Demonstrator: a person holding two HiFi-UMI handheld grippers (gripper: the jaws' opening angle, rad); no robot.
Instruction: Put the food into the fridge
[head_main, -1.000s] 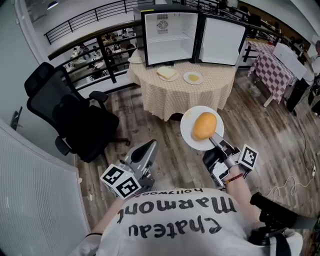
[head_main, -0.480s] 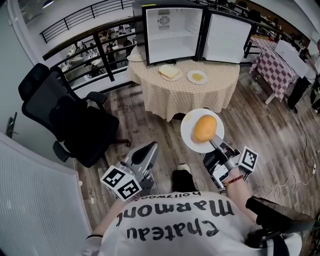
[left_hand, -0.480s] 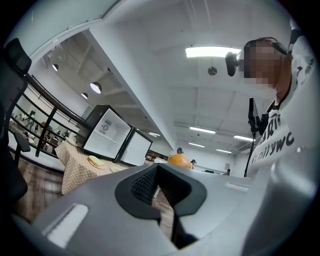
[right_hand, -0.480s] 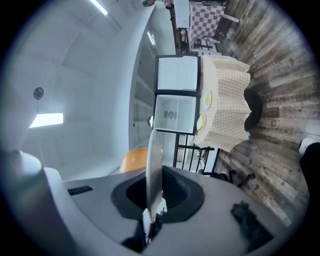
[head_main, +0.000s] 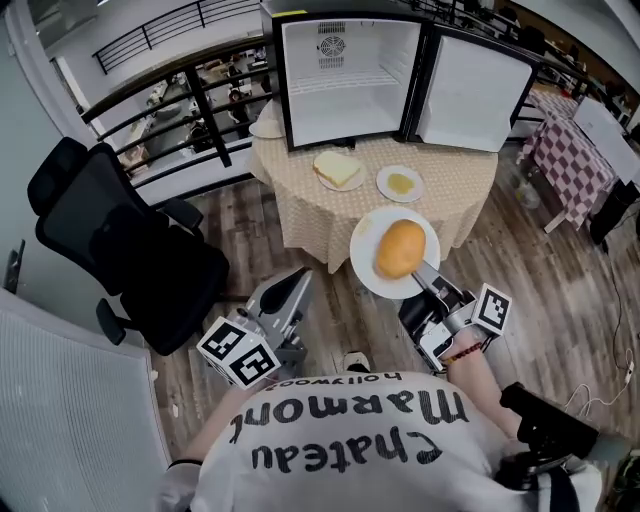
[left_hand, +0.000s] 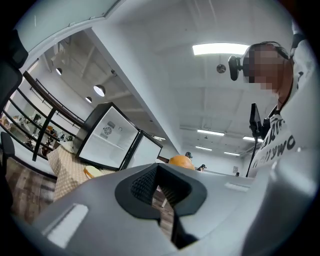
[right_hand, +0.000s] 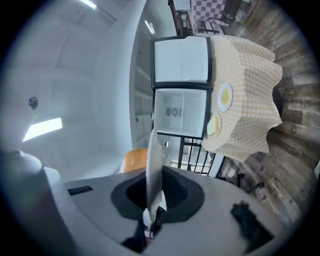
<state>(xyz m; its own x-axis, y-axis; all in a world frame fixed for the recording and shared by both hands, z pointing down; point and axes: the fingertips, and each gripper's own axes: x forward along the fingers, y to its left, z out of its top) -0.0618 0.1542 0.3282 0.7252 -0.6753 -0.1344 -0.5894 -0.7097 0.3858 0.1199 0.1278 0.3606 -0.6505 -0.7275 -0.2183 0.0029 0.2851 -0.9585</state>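
Black office chair (head_main: 120, 250) at far left on the wood floor (head_main: 560, 300), with a dark railing (head_main: 190, 100) behind it. Left gripper (head_main: 292, 287) low in the head view, in front of the person's printed shirt (head_main: 340, 440), tip toward the table. In the left gripper view its jaws lie close together with nothing between them; gripper carries nothing. Round table (head_main: 330, 215) under a beige checked cloth stands centre. Small fridge (head_main: 345, 70) sits on the table's far edge, door (head_main: 475, 90) swung open to the right, white interior with one shelf visible. Plate with a bread slice (head_main: 337, 168) lies mid-table, just in front of the fridge opening. Small plate with a pale yellow item (head_main: 400, 183) is just to its right; the two are apart, not touching. Right gripper (head_main: 425, 278) is clamped on the near rim of a white plate (head_main: 365, 265). The right gripper view shows that plate edge-on (right_hand: 154, 165), pinched between the closed jaws. An orange-brown bun (head_main: 400, 248) rests on the plate, roughly centred; the same bun (right_hand: 135, 159) shows left of the rim in the right gripper view. Held plate hangs in the air at the table's near edge, overlapping the draped cloth in the head view, well short of the fridge. A red-checked table (head_main: 575, 160) stands at far right.
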